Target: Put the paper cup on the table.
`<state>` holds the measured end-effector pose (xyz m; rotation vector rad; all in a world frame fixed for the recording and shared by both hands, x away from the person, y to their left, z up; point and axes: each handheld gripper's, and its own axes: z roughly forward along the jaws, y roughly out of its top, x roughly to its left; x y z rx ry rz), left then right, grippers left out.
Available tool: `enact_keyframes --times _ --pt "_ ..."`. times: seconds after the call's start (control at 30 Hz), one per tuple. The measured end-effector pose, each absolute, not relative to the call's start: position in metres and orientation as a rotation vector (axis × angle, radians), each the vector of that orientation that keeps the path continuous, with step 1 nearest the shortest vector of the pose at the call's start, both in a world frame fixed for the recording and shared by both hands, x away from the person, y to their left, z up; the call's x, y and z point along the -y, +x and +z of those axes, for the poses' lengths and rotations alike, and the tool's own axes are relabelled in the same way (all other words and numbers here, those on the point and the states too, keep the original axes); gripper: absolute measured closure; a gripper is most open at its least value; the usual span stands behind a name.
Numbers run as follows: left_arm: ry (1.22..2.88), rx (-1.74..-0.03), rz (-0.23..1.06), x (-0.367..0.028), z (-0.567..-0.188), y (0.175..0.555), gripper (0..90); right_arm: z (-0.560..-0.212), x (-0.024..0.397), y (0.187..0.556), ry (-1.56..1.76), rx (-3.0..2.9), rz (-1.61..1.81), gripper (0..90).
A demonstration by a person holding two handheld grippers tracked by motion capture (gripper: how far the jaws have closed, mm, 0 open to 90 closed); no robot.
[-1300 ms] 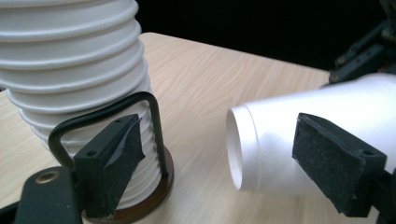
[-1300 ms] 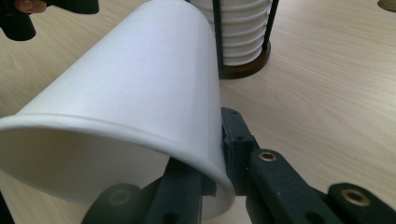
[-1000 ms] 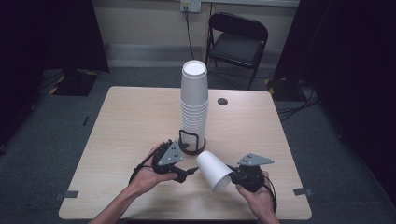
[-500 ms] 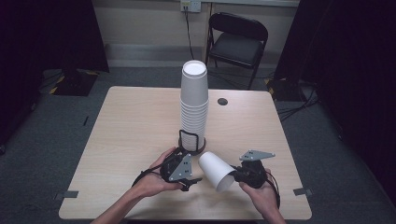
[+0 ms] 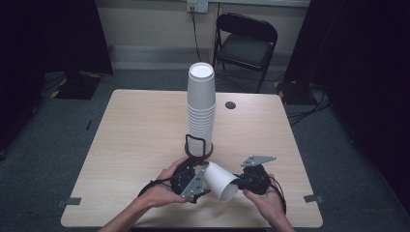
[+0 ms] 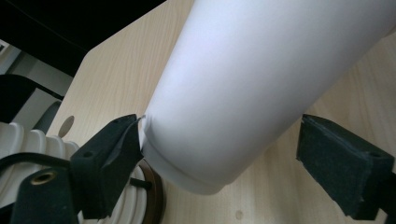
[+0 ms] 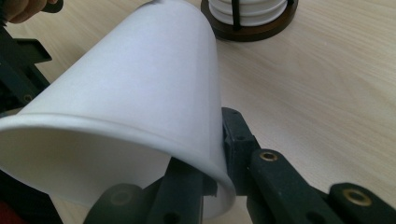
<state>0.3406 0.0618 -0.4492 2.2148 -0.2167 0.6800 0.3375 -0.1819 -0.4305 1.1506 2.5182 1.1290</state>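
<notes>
Two hand-held grippers meet low in the centre of the high view, sharing one white paper cup (image 5: 221,181) held on its side above the pale wooden worktop (image 5: 140,130). Behind it, at mid-frame, a tall stack of white paper cups (image 5: 201,104) stands in a single dark wire-and-wood holder (image 5: 198,147); the stacked cups are too close-packed to count. One black folding chair (image 5: 246,46) sits at the upper centre.

From the left gripper (image 6: 219,154) view, the cup's closed base lies between the black fingers (image 6: 109,154), which have just been opening; one touches the wall, the other stands clear, so the grip is released.

From the right gripper (image 7: 212,172) view, the fingers (image 7: 238,140) are clenched on the cup's rolled rim, wall pinched between them.

Such a cup looks light and thin-walled, likely to crush; the stiffer rim or base seems safest to grasp.
</notes>
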Motion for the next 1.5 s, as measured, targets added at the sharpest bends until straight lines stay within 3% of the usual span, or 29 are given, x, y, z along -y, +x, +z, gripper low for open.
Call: enact_keyframes --times 0.5,1.5 --pt "2.222 0.298 0.692 -0.04 -0.45 0.333 0.1 -0.431 0.175 0.339 1.164 -2.52 1.154 86.1" --pt "2.199 0.356 0.714 -0.011 -0.449 0.316 6.8 -0.436 0.172 0.341 1.236 -2.507 1.204 88.0"
